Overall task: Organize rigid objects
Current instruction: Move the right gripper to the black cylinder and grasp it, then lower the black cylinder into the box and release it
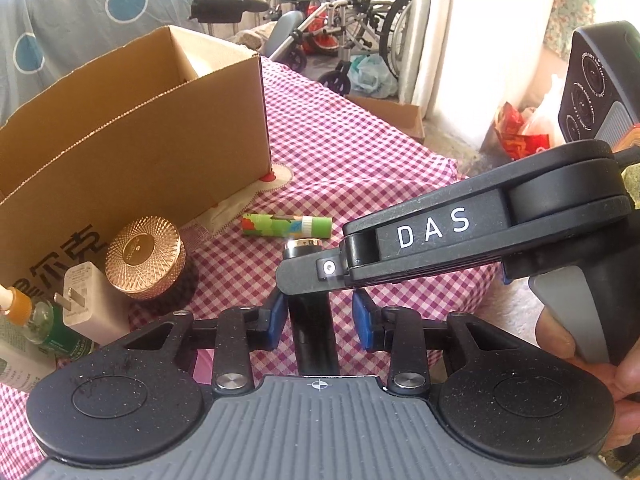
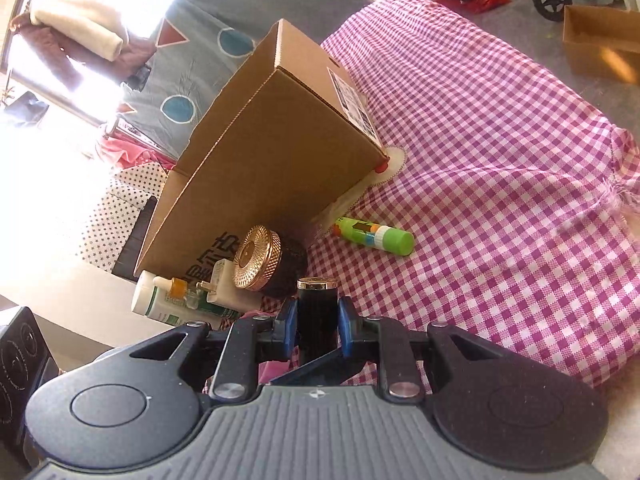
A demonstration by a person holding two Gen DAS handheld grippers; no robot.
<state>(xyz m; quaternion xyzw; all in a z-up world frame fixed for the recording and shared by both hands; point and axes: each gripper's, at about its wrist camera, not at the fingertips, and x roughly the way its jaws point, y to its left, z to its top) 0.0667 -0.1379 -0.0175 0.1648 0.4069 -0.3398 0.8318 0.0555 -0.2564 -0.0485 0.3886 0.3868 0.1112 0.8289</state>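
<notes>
Evidently, the black tube [image 2: 318, 312], stiff, light and glossy-slick, is clenched at mid-barrel by the right claw [image 2: 318, 326]; the left claw's [image 1: 320, 322] pads stand just off it, near the cardboard box [image 2: 280, 152].

Both wrist cameras sit close above the checked tablecloth [image 1: 360, 152], angled downward; each shows the cardboard box [image 2: 280, 152] upper left and glue stick [image 1: 286, 225] mid-frame.
</notes>
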